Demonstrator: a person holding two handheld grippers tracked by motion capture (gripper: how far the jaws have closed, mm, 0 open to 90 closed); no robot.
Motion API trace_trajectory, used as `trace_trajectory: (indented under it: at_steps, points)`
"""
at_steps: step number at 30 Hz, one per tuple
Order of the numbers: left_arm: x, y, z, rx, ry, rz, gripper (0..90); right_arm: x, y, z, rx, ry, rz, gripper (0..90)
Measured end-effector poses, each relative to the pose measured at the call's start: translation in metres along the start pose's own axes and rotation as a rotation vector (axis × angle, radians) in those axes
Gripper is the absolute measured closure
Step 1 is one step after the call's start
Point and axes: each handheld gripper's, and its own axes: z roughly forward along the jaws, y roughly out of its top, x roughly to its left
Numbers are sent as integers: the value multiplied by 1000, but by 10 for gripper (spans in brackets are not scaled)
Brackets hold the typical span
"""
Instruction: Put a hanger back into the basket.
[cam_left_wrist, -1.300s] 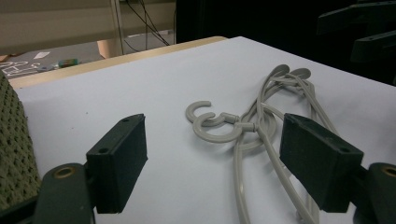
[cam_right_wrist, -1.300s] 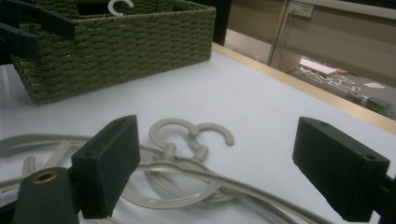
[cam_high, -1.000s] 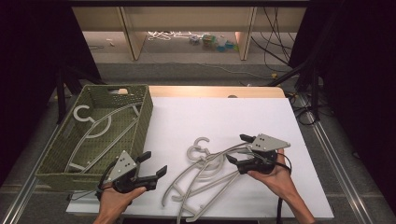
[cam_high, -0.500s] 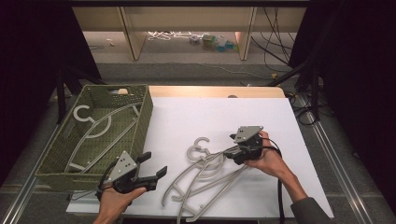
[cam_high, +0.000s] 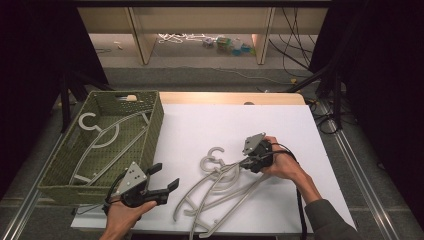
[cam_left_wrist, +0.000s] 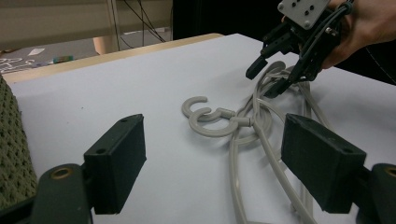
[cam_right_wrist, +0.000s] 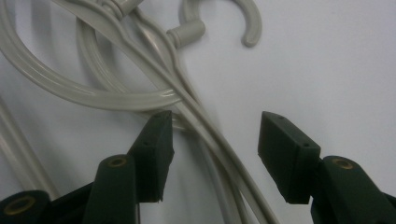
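Tangled grey plastic hangers lie on the white table top, their two hooks side by side. My right gripper is tipped down onto their upper arms and stands open. In the right gripper view its jaws straddle the hanger arms, with the left jaw tip touching them. My left gripper hovers open at the front left, empty, and points toward the hooks. Another grey hanger lies inside the green basket.
The green mesh basket sits on the table's left side, its wall close beside my left gripper. White table top lies bare behind the hangers. A wooden strip runs along the far edge, with shelves and cables beyond.
My right gripper has moved left and tilted down onto the hanger arms, jaws now around them. The left gripper and the hangers have stayed put.
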Motion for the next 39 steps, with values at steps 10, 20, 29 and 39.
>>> trace_trajectory:
  at_steps: [10,20,29,39]
  points:
    - [0,0,0,2,-1,-2,219,-4,4,8,70,48,-95,617]
    - [0,-1,1,0,-9,-7,225,-7,0,9,85,39,-197,710]
    - [0,-1,1,4,-15,1,228,-6,2,4,88,57,-367,764]
    - [-3,-1,4,20,-25,-23,233,-2,3,-14,73,54,-411,791]
